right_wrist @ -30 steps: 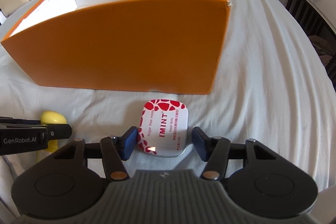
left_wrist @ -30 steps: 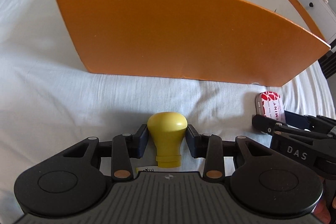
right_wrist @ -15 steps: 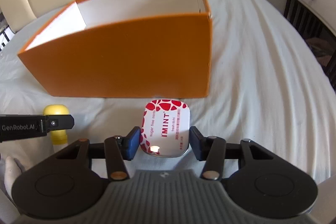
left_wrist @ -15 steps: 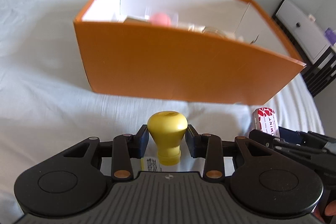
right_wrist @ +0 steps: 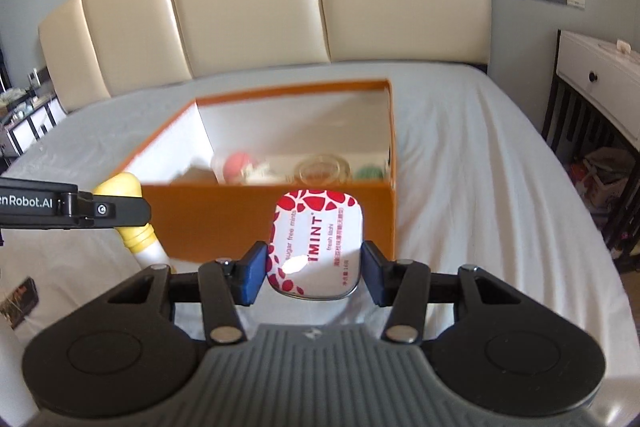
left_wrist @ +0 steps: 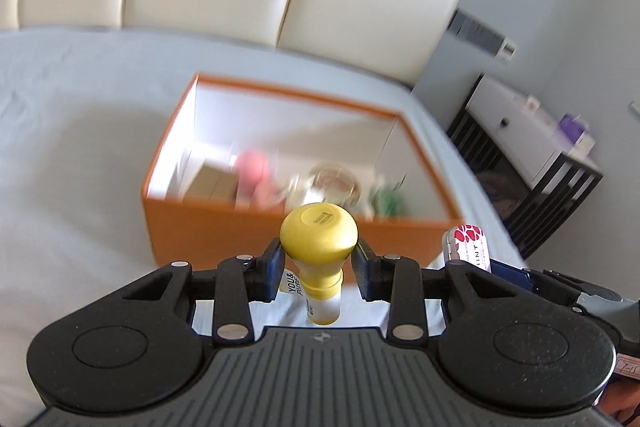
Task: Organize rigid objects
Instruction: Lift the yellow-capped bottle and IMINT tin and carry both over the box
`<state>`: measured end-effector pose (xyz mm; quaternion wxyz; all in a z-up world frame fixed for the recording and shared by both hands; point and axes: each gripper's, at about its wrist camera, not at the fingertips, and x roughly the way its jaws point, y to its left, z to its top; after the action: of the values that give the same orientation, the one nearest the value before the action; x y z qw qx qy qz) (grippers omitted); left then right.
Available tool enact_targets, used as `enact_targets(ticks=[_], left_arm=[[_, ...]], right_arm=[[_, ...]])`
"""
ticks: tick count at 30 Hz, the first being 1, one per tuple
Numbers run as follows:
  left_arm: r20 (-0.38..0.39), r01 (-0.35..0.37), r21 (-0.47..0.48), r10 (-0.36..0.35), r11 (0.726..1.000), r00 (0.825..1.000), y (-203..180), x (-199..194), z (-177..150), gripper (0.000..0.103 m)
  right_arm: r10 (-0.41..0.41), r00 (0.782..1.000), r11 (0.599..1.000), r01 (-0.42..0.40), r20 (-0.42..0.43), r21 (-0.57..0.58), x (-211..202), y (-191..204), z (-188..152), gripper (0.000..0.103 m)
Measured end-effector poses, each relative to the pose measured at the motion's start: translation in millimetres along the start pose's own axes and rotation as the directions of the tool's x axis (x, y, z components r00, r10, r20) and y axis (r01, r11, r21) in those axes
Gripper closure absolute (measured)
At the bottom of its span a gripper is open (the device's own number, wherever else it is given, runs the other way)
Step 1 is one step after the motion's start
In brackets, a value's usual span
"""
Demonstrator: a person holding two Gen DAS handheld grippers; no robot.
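Note:
My left gripper (left_wrist: 318,269) is shut on a yellow-capped bottle (left_wrist: 319,233), held in the air in front of the orange box (left_wrist: 224,219). My right gripper (right_wrist: 314,273) is shut on a red-and-white IMINT mint tin (right_wrist: 318,243), also lifted before the orange box (right_wrist: 224,223). The tin shows at the right of the left wrist view (left_wrist: 468,247), and the bottle at the left of the right wrist view (right_wrist: 124,187). Inside the box lie a pink object (left_wrist: 252,167), a clear jar (right_wrist: 322,169) and a green item (right_wrist: 370,173), blurred.
The box stands on a bed with a white sheet (right_wrist: 480,187). A cream padded headboard (right_wrist: 280,7) rises behind it. A white and black bedside cabinet (right_wrist: 592,99) stands at the right edge of the bed.
Both grippers have risen from the sheet with their objects. The box now sits lower in view and its inside shows.

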<state>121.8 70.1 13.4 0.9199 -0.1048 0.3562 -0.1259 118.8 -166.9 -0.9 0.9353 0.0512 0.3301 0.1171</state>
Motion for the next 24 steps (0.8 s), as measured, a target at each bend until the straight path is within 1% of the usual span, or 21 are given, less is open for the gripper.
enact_targets(ticks=[5,7,10,13,18,21,24], left_arm=[[0.042,0.012,0.023,-0.013,1.000,0.999,-7,13,34,0.063],[0.051,0.014,0.027,-0.015,1.000,0.999,-10,19,47,0.063],[0.052,0.018,0.033,-0.020,0.999,0.998,-12,38,65,0.063],[0.032,0.030,0.028,-0.031,0.999,0.999,-10,63,77,0.063],[-0.027,0.048,-0.003,-0.048,0.999,0.998,8,110,89,0.063],[-0.070,0.068,-0.027,-0.070,0.997,0.995,16,136,90,0.063],[-0.103,0.083,-0.044,-0.088,0.996,0.991,23,156,87,0.063]], right_arm=[[0.009,0.999,0.998,-0.007,0.049,-0.056,5,1,42,0.053],[0.013,0.998,0.996,-0.008,0.053,-0.084,13,3,56,0.053],[0.005,0.999,0.989,0.002,0.049,-0.145,30,9,71,0.053],[-0.015,1.000,0.981,0.019,0.021,-0.193,57,13,82,0.053],[-0.070,0.996,0.964,0.054,-0.052,-0.261,107,13,93,0.053],[-0.120,0.987,0.952,0.084,-0.106,-0.296,137,12,96,0.053],[-0.153,0.977,0.936,0.094,-0.151,-0.339,159,13,95,0.053]])
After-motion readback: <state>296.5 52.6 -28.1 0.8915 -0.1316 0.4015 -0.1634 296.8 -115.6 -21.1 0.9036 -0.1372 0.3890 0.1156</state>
